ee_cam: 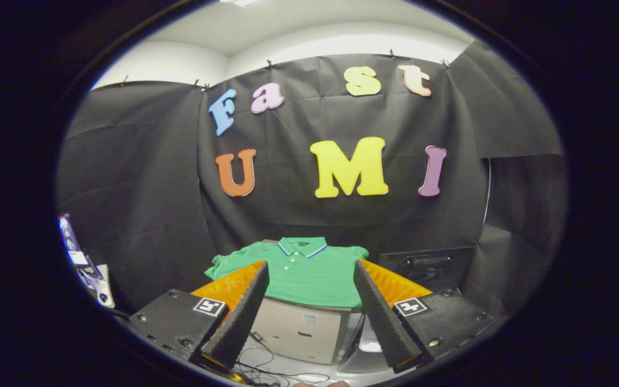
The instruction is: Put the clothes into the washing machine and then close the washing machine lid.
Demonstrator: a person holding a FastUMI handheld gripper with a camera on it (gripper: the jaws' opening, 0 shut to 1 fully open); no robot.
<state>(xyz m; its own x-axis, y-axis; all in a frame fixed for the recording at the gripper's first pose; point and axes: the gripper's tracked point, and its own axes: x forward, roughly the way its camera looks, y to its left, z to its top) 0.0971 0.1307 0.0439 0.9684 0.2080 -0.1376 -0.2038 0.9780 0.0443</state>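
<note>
Both fingers of the gripper [309, 312] stand wide apart in the gripper view, released, with nothing between them and nothing touching either one. Each finger [239, 317] narrows toward its tip and carries a ribbed inner face, and on each finger's base sits a small square marker [210, 306] with a black-and-white pattern.

Ahead of the fingers, and seen through the gap between them, lies a green polo shirt [301, 271]. It is spread flat, front side up, with its collar [302, 246] pointing away from the gripper and its short sleeves stretched out to either side. The collar has a thin blue and white edge, and a short row of buttons runs down from it. The shirt rests on top of a pale box-like cabinet [301, 328], and its lower hem hangs just over the cabinet's front edge. The shirt is apart from both fingers.

Right of the shirt, just beyond the right finger, sits a dark unit with a handle [427, 263] on its front, low against the cloth wall; whether this is the washing machine cannot be told. Below the cabinet, thin cables [266, 365] lie loose on a light floor. Far to the left, past the left finger, some small objects [81, 263] stand near the wall, too small and blurred to identify. A black cloth wall [143, 177] closes the booth behind everything.
</note>
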